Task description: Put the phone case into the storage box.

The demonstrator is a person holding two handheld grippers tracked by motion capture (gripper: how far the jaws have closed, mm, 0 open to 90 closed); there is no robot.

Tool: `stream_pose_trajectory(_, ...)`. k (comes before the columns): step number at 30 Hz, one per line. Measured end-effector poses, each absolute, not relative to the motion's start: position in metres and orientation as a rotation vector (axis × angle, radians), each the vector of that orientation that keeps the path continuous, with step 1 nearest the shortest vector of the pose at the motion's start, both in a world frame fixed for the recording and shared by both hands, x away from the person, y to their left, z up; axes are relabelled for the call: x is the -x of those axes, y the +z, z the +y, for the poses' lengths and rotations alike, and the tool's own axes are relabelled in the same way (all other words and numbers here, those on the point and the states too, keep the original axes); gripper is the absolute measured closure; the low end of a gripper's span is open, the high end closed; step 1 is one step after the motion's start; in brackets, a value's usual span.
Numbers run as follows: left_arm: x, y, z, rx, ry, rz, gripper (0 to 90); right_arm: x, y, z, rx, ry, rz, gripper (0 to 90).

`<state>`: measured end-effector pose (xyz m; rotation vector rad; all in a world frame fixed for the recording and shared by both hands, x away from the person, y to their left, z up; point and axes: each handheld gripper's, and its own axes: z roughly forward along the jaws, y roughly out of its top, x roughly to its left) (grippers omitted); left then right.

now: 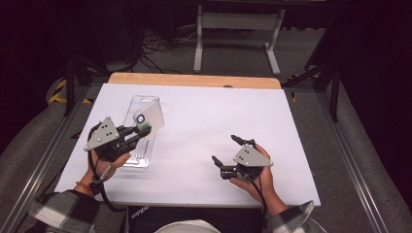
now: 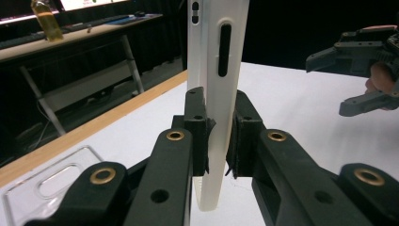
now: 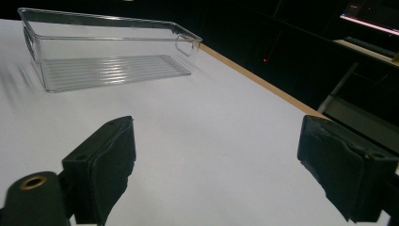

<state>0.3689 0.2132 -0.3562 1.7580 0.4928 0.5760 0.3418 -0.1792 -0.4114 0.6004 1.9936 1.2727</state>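
Both claws show — left claw [image 2: 219, 141] clamps a white phone case [image 2: 221, 70], its top cut off; right claw [image 3: 216, 174] gapes empty.

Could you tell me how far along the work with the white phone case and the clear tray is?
Done: the left gripper has the white phone case clamped and lifted. In hand: it holds the case over the clear tray. Left: setting it down, probably inside the tray. The right gripper waits open, nothing between its jaws.
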Motion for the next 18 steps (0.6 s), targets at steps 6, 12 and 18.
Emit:
stream_pose_trajectory(6,-0.379,-0.352,0.236,-1.76,0.539,0.491,81.0,-0.343,-0.412,-0.18,-0.604,1.269,1.994,12.7)
stream_pose_trajectory(12,-0.391,-0.352,0.254,-1.801,0.566,0.507,80.9,-0.344,-0.412,-0.18,-0.607,1.27,1.995,12.8)
stream_pose_trajectory(18,-0.413,-0.359,0.266,-1.826,0.566,0.545,81.0,-0.347,-0.414,-0.181,-0.617,1.263,2.001,12.9)
